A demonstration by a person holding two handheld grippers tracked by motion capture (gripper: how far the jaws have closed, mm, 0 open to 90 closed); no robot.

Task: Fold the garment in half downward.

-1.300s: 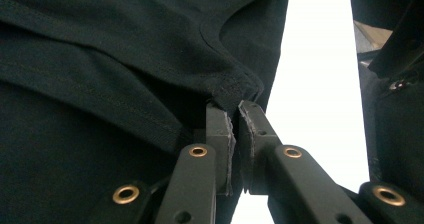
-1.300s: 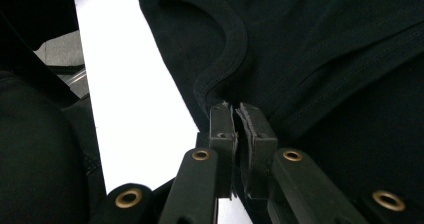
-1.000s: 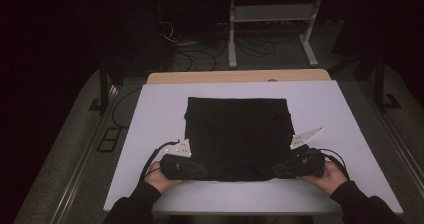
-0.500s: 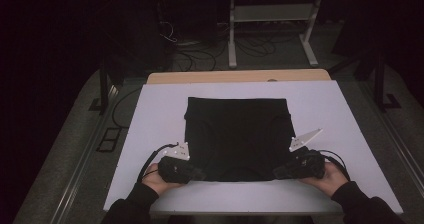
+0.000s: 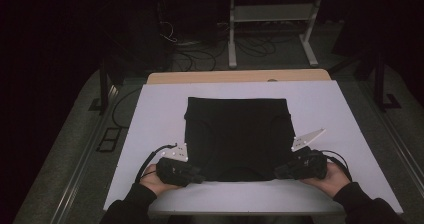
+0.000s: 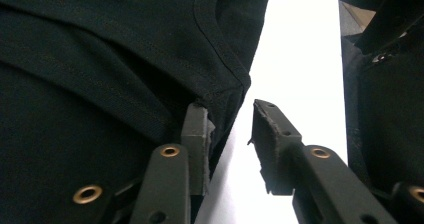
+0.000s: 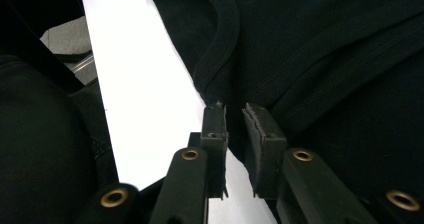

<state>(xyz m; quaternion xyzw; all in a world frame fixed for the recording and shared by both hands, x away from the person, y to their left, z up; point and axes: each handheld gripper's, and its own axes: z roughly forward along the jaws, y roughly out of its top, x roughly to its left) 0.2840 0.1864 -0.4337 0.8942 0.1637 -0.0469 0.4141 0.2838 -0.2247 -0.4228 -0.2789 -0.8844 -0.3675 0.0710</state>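
Black garment (image 5: 236,136) is laid flat at the centre of the white counter (image 5: 150,114), folded into a rough square. Left tool (image 5: 196,175) is held at its near-left corner; in the left gripper view the jaws are seen apart, one pad under the fabric edge, the hem corner (image 6: 235,84) between them. Right tool (image 5: 281,171) is held at the near-right corner; jaws seen narrowly apart in the right gripper view, cloth edge (image 7: 220,59) just at the gap, not clamped.
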